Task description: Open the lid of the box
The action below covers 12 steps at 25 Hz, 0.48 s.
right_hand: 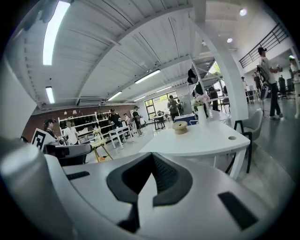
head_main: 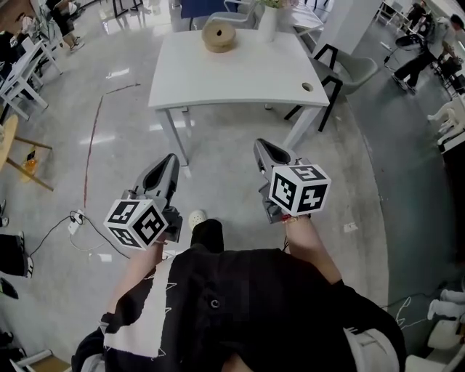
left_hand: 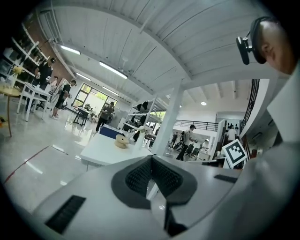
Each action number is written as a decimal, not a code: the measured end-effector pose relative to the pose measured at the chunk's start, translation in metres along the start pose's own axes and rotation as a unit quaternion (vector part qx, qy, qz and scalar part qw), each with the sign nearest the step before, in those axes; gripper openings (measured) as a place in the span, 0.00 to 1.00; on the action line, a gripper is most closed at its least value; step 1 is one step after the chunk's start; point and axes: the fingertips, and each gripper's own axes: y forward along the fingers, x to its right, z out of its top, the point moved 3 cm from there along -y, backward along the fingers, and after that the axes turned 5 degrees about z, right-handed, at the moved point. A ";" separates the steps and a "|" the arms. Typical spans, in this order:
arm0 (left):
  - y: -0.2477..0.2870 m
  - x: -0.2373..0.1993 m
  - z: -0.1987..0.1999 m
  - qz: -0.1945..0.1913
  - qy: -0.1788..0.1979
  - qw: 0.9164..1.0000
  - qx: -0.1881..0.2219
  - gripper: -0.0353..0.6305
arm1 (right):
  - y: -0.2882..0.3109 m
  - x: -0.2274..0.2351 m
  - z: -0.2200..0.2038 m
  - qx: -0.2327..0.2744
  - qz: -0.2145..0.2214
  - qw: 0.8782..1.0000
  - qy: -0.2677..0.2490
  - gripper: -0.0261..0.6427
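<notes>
Dark-sleeved arms low in the head view hold the left gripper [head_main: 168, 161] and right gripper [head_main: 263, 145] over the floor, each with its jaws together on nothing. The round wooden box [head_main: 219, 35], its lid seemingly in place, sits at the far edge of the white table [head_main: 240, 80] beside a vase [head_main: 268, 22], well apart from both. This looks like the approach. Next they must close in on the table and part a gripper's jaws for the lid.
</notes>
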 end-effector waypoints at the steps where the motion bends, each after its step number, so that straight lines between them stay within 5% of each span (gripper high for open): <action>1: 0.004 -0.006 -0.003 0.003 -0.010 1.000 -0.003 0.06 | 0.005 0.003 -0.003 -0.007 -0.001 1.000 0.002 0.05; 8: 0.051 -0.042 0.006 0.002 0.001 1.000 -0.018 0.06 | 0.057 0.018 -0.002 -0.033 -0.023 0.999 -0.031 0.05; 12: 0.087 -0.060 0.013 -0.012 0.000 0.999 -0.034 0.06 | 0.089 0.031 0.007 -0.043 -0.033 0.999 -0.002 0.05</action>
